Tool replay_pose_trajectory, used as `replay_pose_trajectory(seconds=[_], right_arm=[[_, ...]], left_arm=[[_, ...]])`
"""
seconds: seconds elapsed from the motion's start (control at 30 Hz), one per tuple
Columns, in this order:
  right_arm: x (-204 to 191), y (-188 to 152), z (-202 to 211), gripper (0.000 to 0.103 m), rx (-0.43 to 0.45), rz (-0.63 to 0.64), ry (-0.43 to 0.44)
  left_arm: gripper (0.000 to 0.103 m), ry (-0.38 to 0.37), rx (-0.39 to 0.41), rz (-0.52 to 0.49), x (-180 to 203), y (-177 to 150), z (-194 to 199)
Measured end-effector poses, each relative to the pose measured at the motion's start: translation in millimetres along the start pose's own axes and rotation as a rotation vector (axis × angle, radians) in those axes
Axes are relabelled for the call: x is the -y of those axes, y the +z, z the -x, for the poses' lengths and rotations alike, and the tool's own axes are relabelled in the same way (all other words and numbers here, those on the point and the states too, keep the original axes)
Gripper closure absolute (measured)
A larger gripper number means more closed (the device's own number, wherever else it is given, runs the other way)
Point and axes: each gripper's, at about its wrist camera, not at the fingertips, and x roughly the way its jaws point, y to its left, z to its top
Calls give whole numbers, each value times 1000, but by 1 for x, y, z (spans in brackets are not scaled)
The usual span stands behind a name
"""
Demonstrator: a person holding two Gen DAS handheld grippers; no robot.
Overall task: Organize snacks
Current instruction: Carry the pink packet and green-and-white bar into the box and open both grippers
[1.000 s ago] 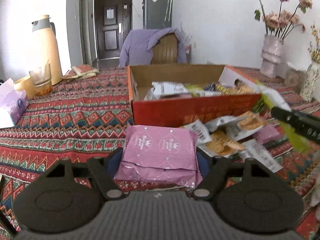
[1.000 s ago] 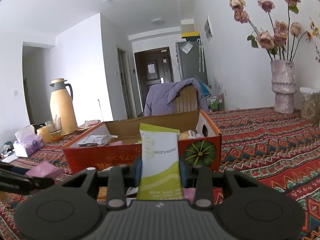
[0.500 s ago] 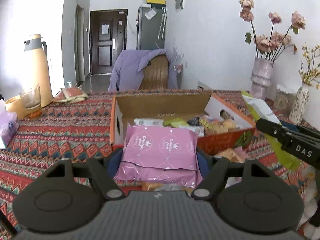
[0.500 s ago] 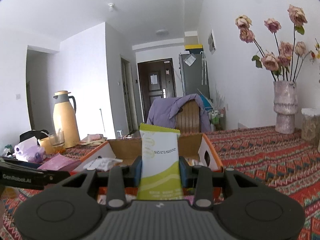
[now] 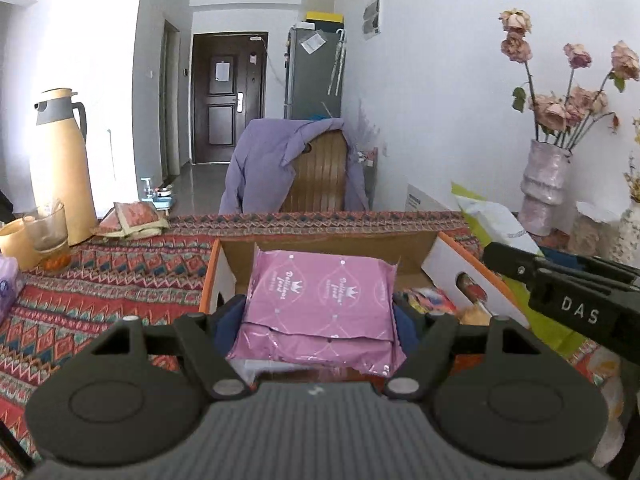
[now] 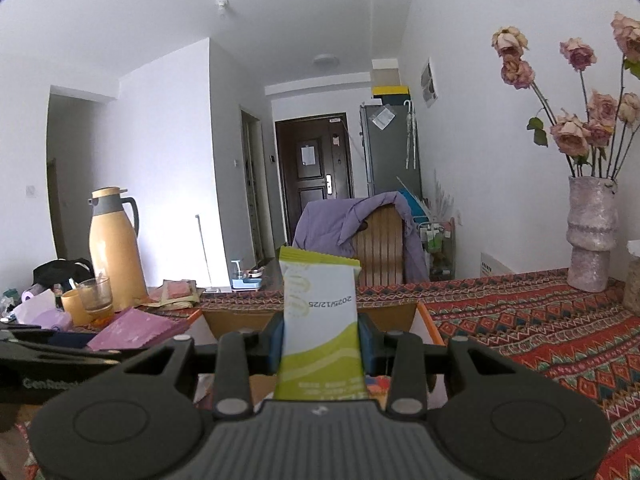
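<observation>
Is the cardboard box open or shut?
Open. The cardboard box has no lid over it; snacks show inside, behind the pink packet.

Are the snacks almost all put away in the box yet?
Partly. Some snacks already lie in the cardboard box. In hand: the left gripper holds pink packets over the box, and the right gripper holds a green and white packet. Both still need dropping in. Whether more snacks wait outside the box is hidden.
</observation>
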Motion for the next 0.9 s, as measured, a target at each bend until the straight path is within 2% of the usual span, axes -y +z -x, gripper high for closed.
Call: replay_pose_trajectory(seconds=[0.27, 0.47, 0.57, 0.67, 0.7, 0.73, 0.77, 0.8, 0.83, 0.9], right_arm=[[7, 0, -53, 67, -64, -13, -21], [11, -18, -80, 67, -117, -29, -27], [13, -25, -86, 65, -138, -33, -30], [16, -28, -89, 62, -148, -43, -28], [17, -27, -89, 57, -146, -48, -22], [20, -27, -88, 46, -145, -61, -12], [22, -27, -86, 39, -144, -70, -9], [24, -26, -85, 26, -143, -76, -11], [25, -24, -84, 18, -142, -78, -13], [28, -21, -79, 11, -134, -83, -4]], left_arm=[[28, 52, -12, 17, 1, 16, -47], [28, 75, -47, 32, -2, 10, -75], [25, 74, -51, 53, -8, 5, -80], [16, 89, -52, 70, -12, 2, -82], [12, 91, -59, 79, -13, 2, -83], [5, 89, -62, 92, -15, 2, -82], [2, 87, -54, 105, -16, 3, -81], [0, 91, -45, 114, -17, 3, -78], [0, 96, -32, 122, -18, 4, -75], [0, 93, -8, 136, -19, 6, -68]])
